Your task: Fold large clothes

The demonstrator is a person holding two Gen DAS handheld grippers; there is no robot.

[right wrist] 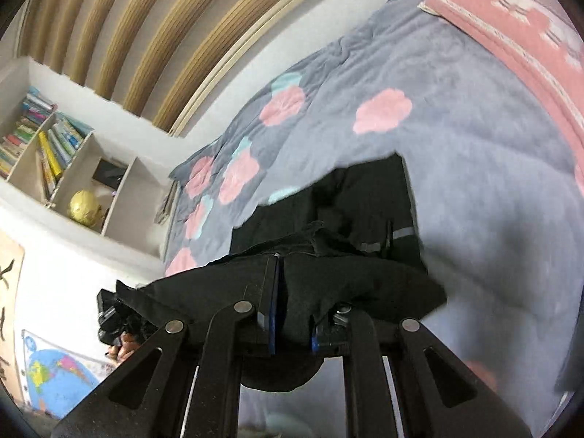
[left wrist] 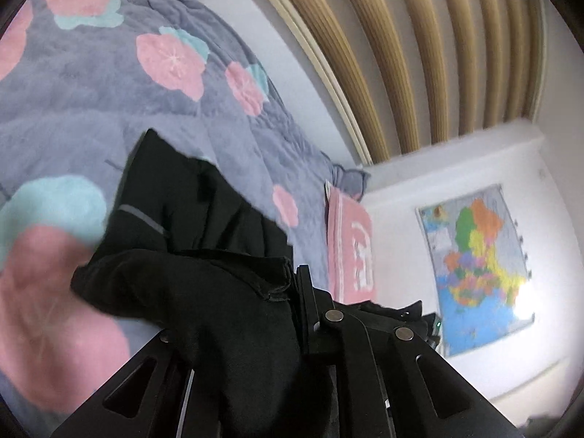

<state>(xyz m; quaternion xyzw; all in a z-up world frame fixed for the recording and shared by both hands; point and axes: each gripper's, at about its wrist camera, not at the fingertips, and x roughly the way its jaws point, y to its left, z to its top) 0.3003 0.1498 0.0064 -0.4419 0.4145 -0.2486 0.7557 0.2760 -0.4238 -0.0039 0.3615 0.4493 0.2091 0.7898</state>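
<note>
A large black garment [left wrist: 204, 292] with a thin grey reflective stripe [left wrist: 140, 215] is lifted off the bed by one edge. The rest of it trails down onto the cover. My left gripper [left wrist: 292, 284] is shut on the cloth, which drapes over and hides its left finger. In the right wrist view the same black garment [right wrist: 350, 204] hangs away from me toward the bed, and my right gripper [right wrist: 279, 273] is shut on its upper edge. The cloth covers the right finger. My left gripper [right wrist: 109, 314] also shows there at the left, with a hand [right wrist: 124, 350] under it.
The bed carries a grey cover with pink and teal flowers [left wrist: 171, 58], and a pink patterned pillow [left wrist: 352, 252] lies at its far end. A wall map [left wrist: 478, 266] hangs beyond. A white shelf [right wrist: 120, 197] with books and a gold globe [right wrist: 84, 206] stands beside the bed, under a wooden slatted wall [left wrist: 401, 54].
</note>
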